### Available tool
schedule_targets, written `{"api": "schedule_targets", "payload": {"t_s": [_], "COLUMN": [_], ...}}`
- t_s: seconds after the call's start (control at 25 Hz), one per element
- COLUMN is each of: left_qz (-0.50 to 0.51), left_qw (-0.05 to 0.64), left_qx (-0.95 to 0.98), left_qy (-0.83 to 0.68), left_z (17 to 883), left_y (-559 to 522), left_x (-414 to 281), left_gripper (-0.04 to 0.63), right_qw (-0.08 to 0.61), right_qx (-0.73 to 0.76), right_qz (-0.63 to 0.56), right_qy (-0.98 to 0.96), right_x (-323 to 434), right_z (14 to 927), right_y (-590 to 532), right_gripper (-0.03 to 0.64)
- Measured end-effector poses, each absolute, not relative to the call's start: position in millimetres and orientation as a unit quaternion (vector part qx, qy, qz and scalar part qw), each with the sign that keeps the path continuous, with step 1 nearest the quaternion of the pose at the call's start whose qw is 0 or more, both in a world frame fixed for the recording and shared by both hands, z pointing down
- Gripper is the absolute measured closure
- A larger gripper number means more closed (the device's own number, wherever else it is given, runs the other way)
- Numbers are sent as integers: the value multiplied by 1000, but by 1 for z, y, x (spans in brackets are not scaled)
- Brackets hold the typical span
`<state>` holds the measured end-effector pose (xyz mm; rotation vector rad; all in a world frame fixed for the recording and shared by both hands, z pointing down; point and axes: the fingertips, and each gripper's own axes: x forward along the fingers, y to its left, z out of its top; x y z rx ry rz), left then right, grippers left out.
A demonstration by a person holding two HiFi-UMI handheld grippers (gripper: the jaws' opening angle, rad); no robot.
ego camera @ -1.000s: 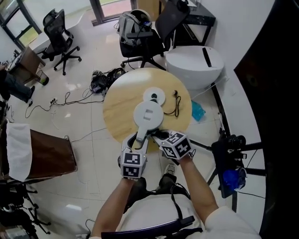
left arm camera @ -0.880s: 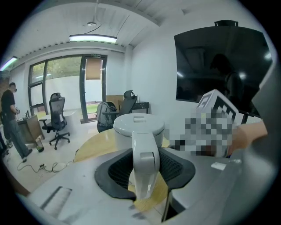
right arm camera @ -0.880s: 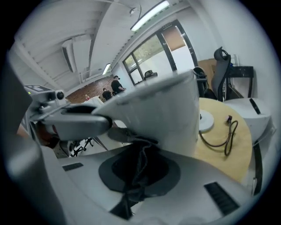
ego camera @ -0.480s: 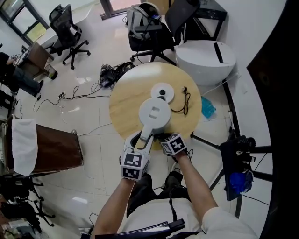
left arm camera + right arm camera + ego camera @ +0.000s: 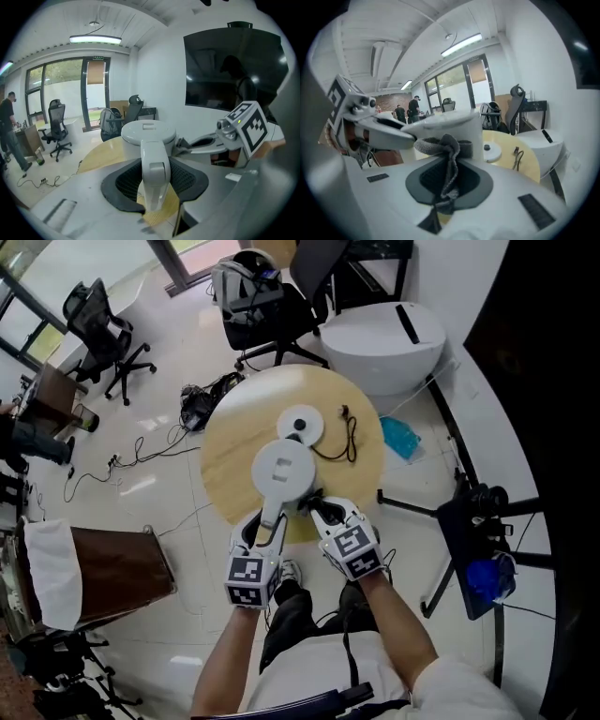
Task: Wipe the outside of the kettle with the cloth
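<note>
A white kettle [image 5: 283, 470] stands on the near part of a round wooden table [image 5: 225, 465]. My left gripper [image 5: 265, 523] is shut on the kettle's handle [image 5: 154, 171], which runs upright between its jaws in the left gripper view. My right gripper [image 5: 315, 508] is shut on a grey knitted cloth [image 5: 446, 149]. The cloth is bunched and lies against the kettle's wall [image 5: 464, 129] just under the lid, to the right of the handle. The kettle's round base [image 5: 304, 425] lies apart, farther back on the table.
A black cable [image 5: 342, 440] lies on the table beside the base. A white round bin [image 5: 380, 334], office chairs [image 5: 253, 296], a black tripod [image 5: 469, 531] and a brown cabinet [image 5: 112, 568] stand around the table. Cables [image 5: 141, 442] lie on the floor at left.
My right gripper drew in toward the handle with the cloth, then slid back out to the right along the kettle's near side. The left gripper has kept its hold on the handle.
</note>
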<state>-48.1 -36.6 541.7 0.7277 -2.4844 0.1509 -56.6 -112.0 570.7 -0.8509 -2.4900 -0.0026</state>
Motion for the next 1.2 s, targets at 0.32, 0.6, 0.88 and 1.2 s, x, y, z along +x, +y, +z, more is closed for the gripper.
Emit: {"api": "schedule_targets", "payload": {"t_s": [0.32, 0.6, 0.88, 1.2], "left_qz": [60, 73, 71, 68], "left_qw": [279, 276, 276, 275], "left_qx": [283, 299, 302, 304], "left_qy": [-916, -911, -910, -910], "left_z": [537, 540, 538, 540], "left_y": [-35, -38, -39, -38], "left_x": [-50, -49, -48, -47], "left_gripper": [429, 430, 430, 430], "right_qw": [207, 267, 373, 397], "right_qx": [-300, -321, -354, -370], "right_qz": [-29, -46, -104, -128], "right_qy": [-931, -907, -852, -830], "right_x": [-62, -60, -56, -61], "right_z": [546, 614, 706, 725], "right_y": [-120, -123, -122, -130], "right_gripper": [586, 586, 586, 586]}}
